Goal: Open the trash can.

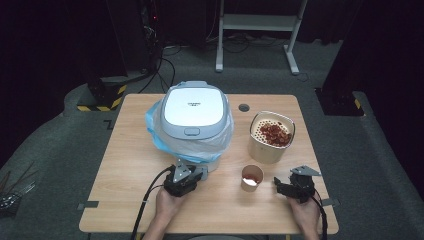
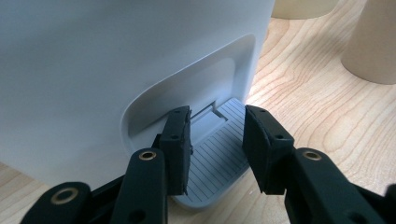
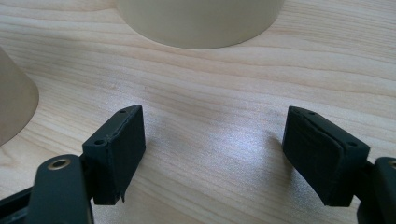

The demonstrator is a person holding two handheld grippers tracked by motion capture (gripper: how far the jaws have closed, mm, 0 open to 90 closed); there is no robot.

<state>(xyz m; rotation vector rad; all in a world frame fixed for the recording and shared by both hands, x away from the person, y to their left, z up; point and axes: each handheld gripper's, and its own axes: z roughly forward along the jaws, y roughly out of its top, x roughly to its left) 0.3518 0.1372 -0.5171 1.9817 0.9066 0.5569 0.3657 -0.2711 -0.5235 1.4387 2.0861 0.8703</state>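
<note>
Left gripper point(image 2: 215, 140): nearest the person, its jaws stood narrowly apart astride the ribbed foot pedal point(image 2: 219, 158), no pad pressing on it as far as the view showed.
Right gripper point(image 3: 212, 154): jaws wide apart, empty, over bare table point(image 3: 210, 93) near the front right edge.
Foot pedal: a grey ridged plastic tongue that jutted from a recess at the base of the bin; it looked stiff, the ridges giving some grip. Best worked by its outer lip, pressed down, not squeezed.
Pedal bin point(image 1: 192, 120): white and grey, lid shut, lined with a blue bag; it stood mid-table, just beyond the left gripper. It looked light and might slide or tip when pushed.
Paper cup point(image 1: 251, 177): small, between the two grippers.
Strainer tub point(image 1: 271, 136): beyond the cup, cream, holding red pieces; thin-walled, likely light.
</note>
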